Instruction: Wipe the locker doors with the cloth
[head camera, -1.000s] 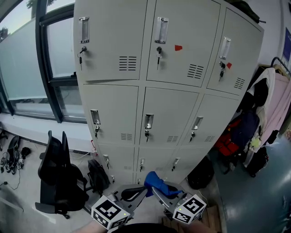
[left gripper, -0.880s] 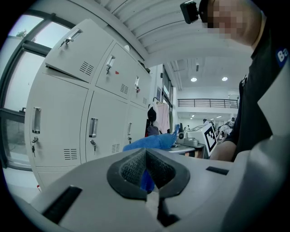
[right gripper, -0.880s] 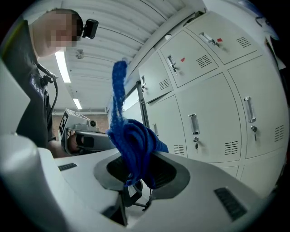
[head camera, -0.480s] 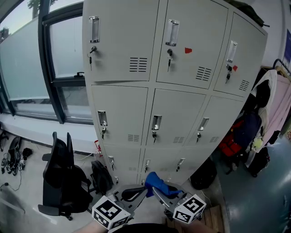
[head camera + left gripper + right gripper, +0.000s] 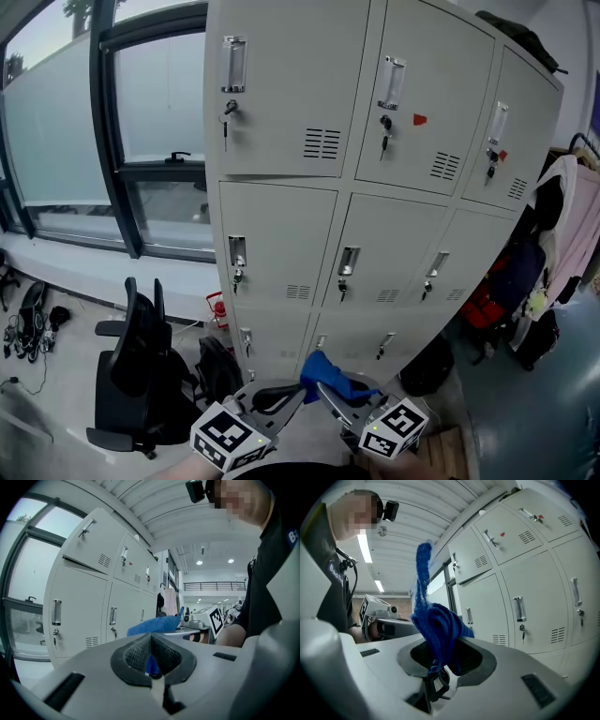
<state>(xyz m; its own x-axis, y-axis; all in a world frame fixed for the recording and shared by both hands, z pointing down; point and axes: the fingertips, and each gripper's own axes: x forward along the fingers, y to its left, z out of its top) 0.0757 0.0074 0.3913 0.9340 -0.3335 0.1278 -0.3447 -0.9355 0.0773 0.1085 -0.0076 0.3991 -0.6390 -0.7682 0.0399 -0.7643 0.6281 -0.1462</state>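
The grey locker block (image 5: 281,244) stands ahead, three columns of doors with handles and keys in the locks. Both grippers are low in the head view, well short of the doors. My right gripper (image 5: 330,392) is shut on a bunched blue cloth (image 5: 328,377), which sticks up out of its jaws (image 5: 440,653) as a thick fold (image 5: 436,625). Just left of it, my left gripper (image 5: 279,398) is shut with nothing held (image 5: 151,641). The cloth (image 5: 154,626) shows beyond its jaws. The lockers (image 5: 79,606) fill the left of that view and the right of the right gripper view (image 5: 525,588).
A black office chair (image 5: 141,375) and a black bag (image 5: 217,370) stand at the lockers' left foot, under a large window (image 5: 66,141). On the right hang clothes (image 5: 562,225), with a red bag (image 5: 483,300) and a dark bag (image 5: 427,366) below.
The lockers have slid to the right and lower in the head view as the view turned left. Both grippers and the cloth kept their place at the bottom.
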